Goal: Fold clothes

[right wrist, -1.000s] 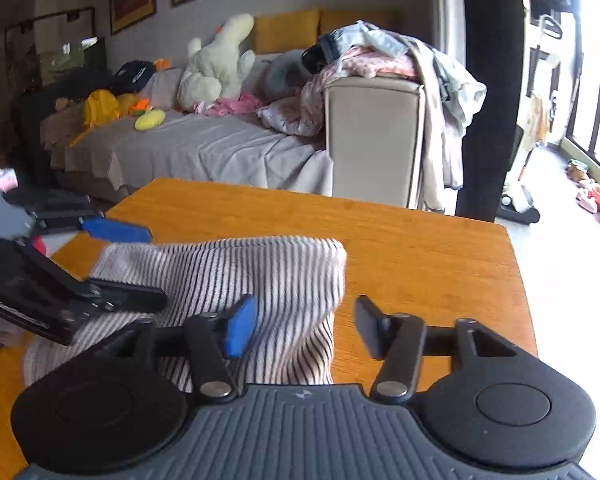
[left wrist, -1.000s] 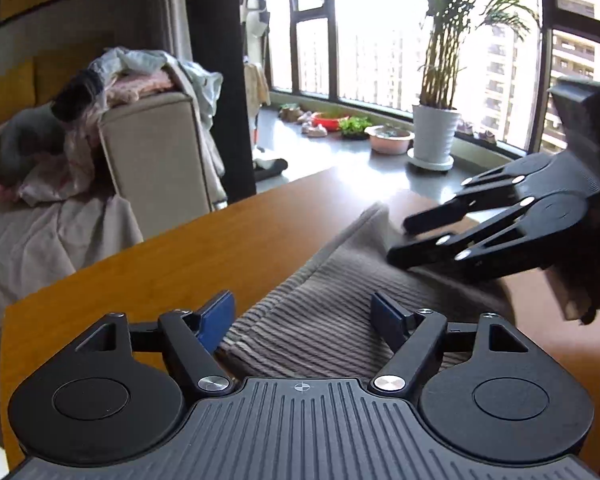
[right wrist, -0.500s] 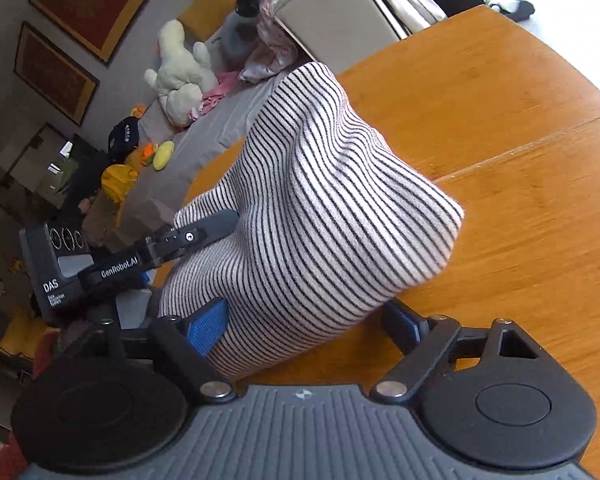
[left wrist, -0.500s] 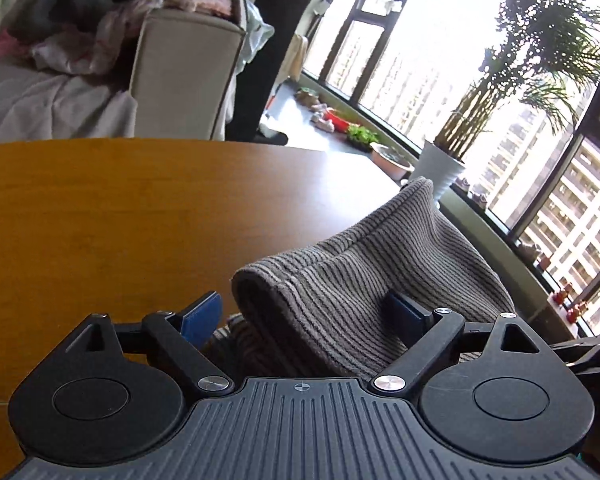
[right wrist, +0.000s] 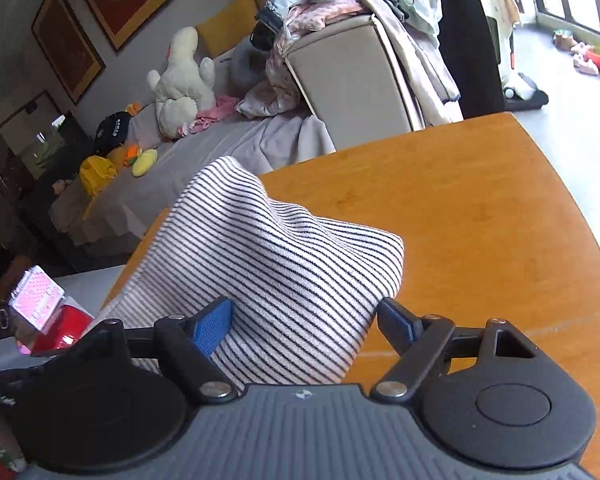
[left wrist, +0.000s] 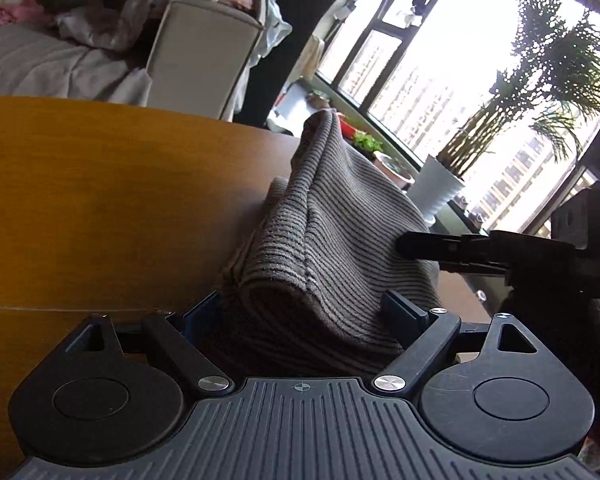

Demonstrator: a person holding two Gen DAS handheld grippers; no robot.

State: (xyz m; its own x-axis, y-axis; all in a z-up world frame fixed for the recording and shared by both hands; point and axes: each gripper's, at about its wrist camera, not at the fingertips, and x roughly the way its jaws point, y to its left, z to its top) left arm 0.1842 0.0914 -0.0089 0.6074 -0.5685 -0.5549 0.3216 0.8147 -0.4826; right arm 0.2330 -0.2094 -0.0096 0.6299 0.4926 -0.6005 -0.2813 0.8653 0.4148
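Note:
A striped folded garment [left wrist: 320, 240] lies bunched on the wooden table [left wrist: 100, 208]. In the left wrist view its thick rolled edge sits between the wide-open jaws of my left gripper [left wrist: 304, 312]. My right gripper shows there as a black finger [left wrist: 452, 246] pressed against the cloth's right side. In the right wrist view the same garment [right wrist: 284, 264] fills the gap of my right gripper [right wrist: 304, 324], whose jaws stand wide apart around it. The cloth's far corner is raised in both views.
A sofa [right wrist: 228, 148] with plush toys and a beige armrest [right wrist: 348, 84] piled with clothes stand beyond the table's far edge. A potted palm [left wrist: 440, 192] stands by the windows on the right. A red and pink box [right wrist: 44, 312] sits left of the table.
Both grippers have pushed in under the garment, which has lifted and bunched up from flat. The cameras have tilted and the cloth's far corner now stands higher.

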